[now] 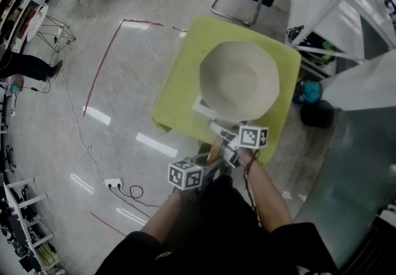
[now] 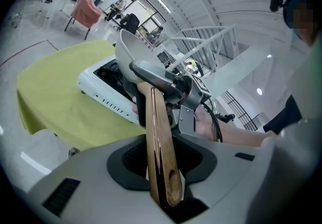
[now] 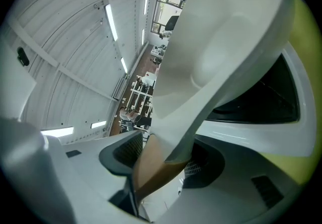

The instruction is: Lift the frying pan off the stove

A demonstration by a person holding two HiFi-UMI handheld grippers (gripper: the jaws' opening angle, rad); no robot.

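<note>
Gripping the wooden handle (image 2: 160, 142) of the frying pan (image 1: 240, 79), the left tongs (image 2: 162, 167) are closed on its free end, with the wood clamped between both sides. The right tongs (image 3: 162, 165) are closed on the same handle further along, where the wood meets the pan's pale metal neck (image 3: 193, 117). In the head view the two tongs sit one behind the other, just beside each other, at the near edge of the bench (image 1: 179, 82). The pan is cream-coloured, tilted, and held above the white stove (image 2: 105, 87). The right gripper view shows a gap between the pan's underside and the stove's black top on the near side. Whether the far rim is clear of the stove cannot be told. The stove stands on the bench, which is draped in a yellow-green cloth (image 2: 55, 97).
</note>
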